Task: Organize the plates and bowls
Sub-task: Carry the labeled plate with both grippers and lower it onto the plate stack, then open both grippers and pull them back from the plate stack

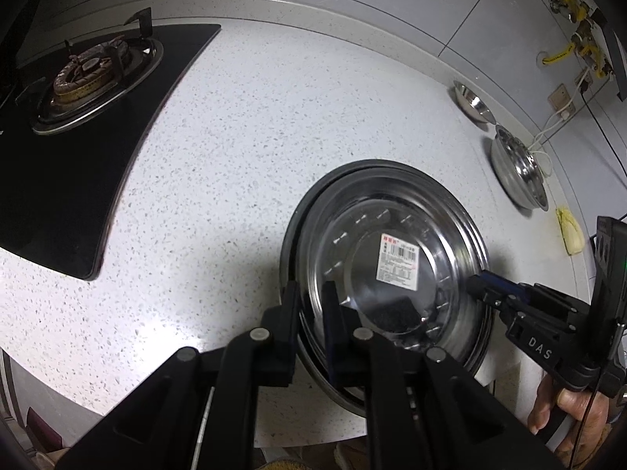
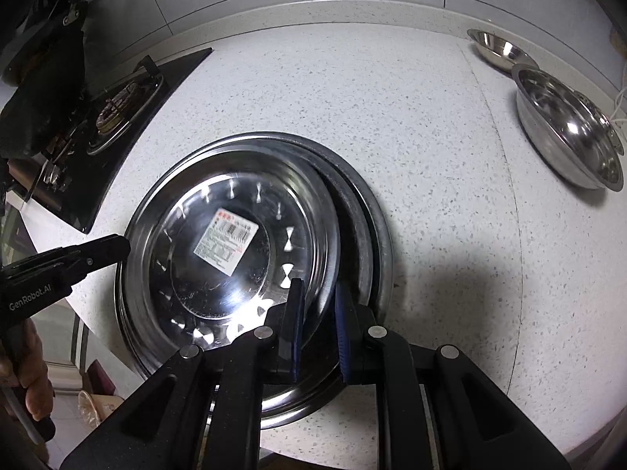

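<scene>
A shiny steel plate (image 1: 352, 243) (image 2: 250, 293) with a barcode label in its middle lies on top of a stack of larger steel plates (image 1: 292, 231) (image 2: 378, 231) on the speckled counter. My left gripper (image 1: 312, 307) is shut on the top plate's near-left rim, one finger inside and one outside. My right gripper (image 2: 319, 315) is shut on the same plate's right rim. Each gripper also shows in the other's view: the right gripper (image 1: 484, 280) at the plate's right edge, the left gripper (image 2: 115, 248) at its left edge.
Two steel bowls stand at the counter's back right, a large one (image 1: 519, 172) (image 2: 568, 129) and a small one (image 1: 472, 100) (image 2: 497, 47). A black gas hob (image 1: 90, 74) (image 2: 117, 109) lies to the left. The counter's front edge runs just below the plates.
</scene>
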### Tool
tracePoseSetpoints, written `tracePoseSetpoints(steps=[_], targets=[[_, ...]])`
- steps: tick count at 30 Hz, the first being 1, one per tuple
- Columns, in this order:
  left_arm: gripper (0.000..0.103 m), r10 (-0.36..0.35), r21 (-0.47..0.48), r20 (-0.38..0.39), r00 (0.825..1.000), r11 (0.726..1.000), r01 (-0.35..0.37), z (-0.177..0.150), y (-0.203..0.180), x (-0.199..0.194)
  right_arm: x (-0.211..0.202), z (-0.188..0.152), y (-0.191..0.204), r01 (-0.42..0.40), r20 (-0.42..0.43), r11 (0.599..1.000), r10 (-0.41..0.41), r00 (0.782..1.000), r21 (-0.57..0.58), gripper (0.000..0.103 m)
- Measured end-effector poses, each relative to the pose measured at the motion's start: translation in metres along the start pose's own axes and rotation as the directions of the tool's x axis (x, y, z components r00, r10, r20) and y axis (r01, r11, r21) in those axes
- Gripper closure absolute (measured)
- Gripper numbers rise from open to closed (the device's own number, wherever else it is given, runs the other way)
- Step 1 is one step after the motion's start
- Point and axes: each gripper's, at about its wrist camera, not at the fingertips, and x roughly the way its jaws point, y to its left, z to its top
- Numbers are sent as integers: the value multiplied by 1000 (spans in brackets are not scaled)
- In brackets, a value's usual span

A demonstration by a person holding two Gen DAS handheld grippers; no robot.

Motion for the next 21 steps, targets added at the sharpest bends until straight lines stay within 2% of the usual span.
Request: tracePoseSetpoints(steps=[8, 10, 11, 12, 13, 15, 21], targets=[[92, -12, -10, 41, 999, 1000, 13, 0, -1, -11, -12, 5, 2, 5, 59, 1000, -3, 998, -25, 88], [92, -14, -3, 65, 998, 1000, 14, 1, -2, -16, -17, 6, 1, 10, 81, 999, -7, 997, -32, 79], [85, -13, 1, 77, 997, 1000, 13, 1, -2, -19, -18, 6, 2, 14, 89, 999, -11, 996, -35, 76], [73, -8, 2, 97, 995, 1000, 8, 2, -3, -23, -21, 6, 2, 23, 105, 999, -18, 994, -40, 70], [69, -7, -1, 109, 994, 1000, 7, 3, -3, -26, -23, 6, 2, 29, 116, 999, -23, 993, -44, 64], [60, -3, -12, 126, 992, 1000, 4, 6, -2, -30, -29, 7, 3, 50, 148, 997, -42, 988, -52, 59], [56, 2, -7, 148, 989, 1000, -1, 13, -9, -35, -50, 6, -1, 127, 255, 989, -105, 961, -72, 39]])
